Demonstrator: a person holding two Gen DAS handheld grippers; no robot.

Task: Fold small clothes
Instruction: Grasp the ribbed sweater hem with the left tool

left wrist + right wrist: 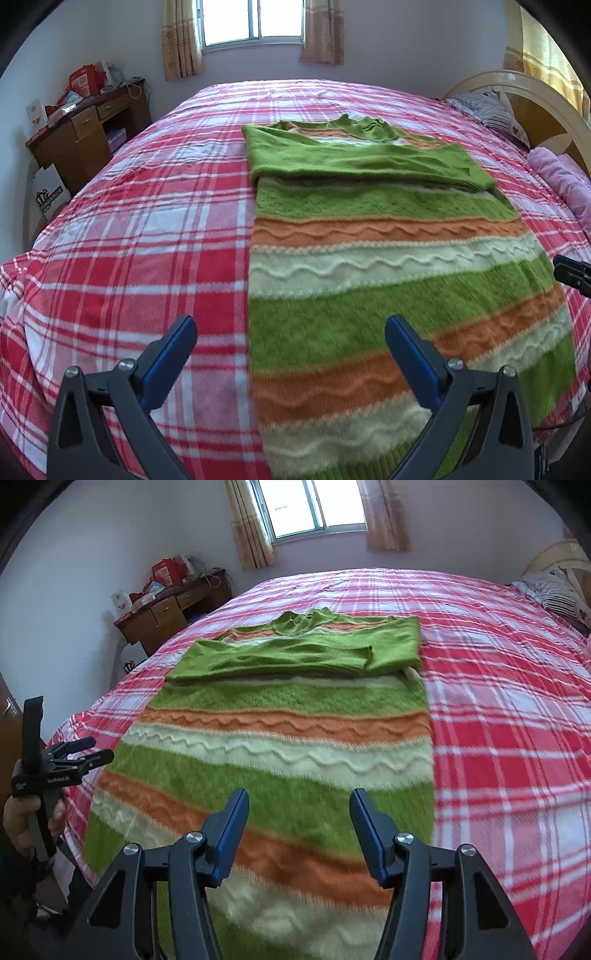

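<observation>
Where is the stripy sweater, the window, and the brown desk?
sweater [388, 258], left wrist view, on its pale wavy stripe.
window [310, 506], right wrist view, on the glass.
desk [85, 129], left wrist view, on a drawer front.

A green, orange and cream striped knit sweater [388, 266] lies flat on the plaid bed [147, 221]. Both green sleeves are folded across its chest. Its hem is nearest.

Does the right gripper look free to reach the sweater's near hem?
Probably yes: the right gripper hangs open and empty over the sweater, and nothing lies on the near hem.
</observation>
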